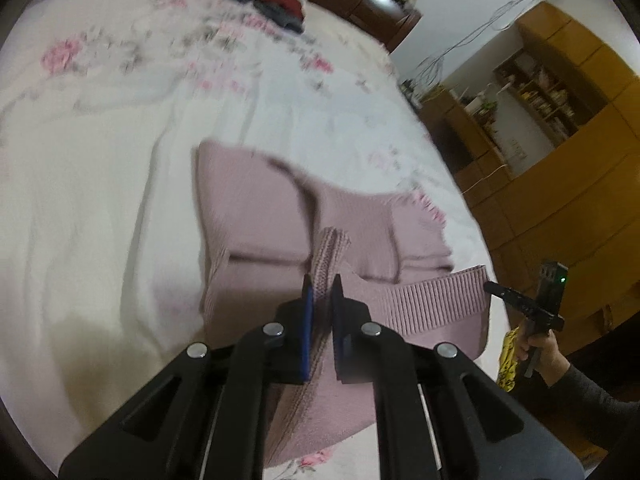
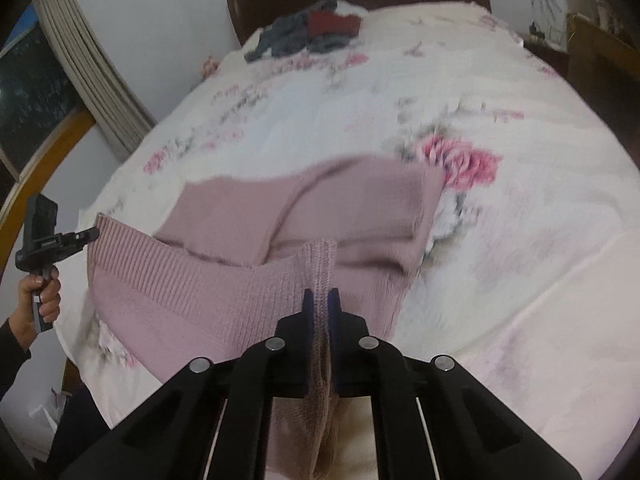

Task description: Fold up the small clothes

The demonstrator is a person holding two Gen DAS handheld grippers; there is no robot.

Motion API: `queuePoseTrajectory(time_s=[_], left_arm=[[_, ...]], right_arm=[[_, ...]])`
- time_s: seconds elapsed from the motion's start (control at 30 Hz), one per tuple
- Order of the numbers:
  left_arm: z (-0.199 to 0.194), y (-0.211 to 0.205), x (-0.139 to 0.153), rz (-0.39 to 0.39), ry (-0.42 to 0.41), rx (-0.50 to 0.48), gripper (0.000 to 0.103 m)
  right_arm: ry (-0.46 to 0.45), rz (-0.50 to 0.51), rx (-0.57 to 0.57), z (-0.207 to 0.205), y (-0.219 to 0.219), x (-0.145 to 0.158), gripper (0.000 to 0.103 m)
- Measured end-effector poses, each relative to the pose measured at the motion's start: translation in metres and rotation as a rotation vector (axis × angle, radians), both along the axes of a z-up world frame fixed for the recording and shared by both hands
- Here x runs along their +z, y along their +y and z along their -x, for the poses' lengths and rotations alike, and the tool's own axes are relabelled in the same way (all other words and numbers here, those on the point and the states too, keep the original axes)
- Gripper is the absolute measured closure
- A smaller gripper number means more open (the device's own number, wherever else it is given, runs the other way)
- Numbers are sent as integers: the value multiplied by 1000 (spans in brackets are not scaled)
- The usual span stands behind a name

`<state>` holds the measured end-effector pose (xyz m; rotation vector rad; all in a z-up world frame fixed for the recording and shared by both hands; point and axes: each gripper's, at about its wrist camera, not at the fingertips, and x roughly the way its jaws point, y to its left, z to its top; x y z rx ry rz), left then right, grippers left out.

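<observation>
Pink and knitted, the small sweater lies on a white bedspread with pink flowers, near the front edge of the bed. On the left, the left gripper has its two blue-padded fingers pressed together on a bunch of the ribbed hem — the hem is lifted up off the bed. On the right, the right gripper pinches the other end of that hem the same way, fingers tight on the knit. The back of the sweater rests flat on the bedspread. Far back by the dark headboard sits a pile of grey and red clothes.
</observation>
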<state>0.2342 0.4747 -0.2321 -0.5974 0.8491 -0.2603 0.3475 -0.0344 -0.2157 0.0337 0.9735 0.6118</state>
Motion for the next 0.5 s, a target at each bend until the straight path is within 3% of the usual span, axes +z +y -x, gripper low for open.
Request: queuePoseTrajectory(time_s=[0.23,0.5], left_arm=[[-49,17,48,-17,-76,22,97],[-136,31,44,-40,-25,46,97]], right_arm=[[-95,-35,-68,-42,0,50,97],[-108,20,-110,-123,22,59,97]])
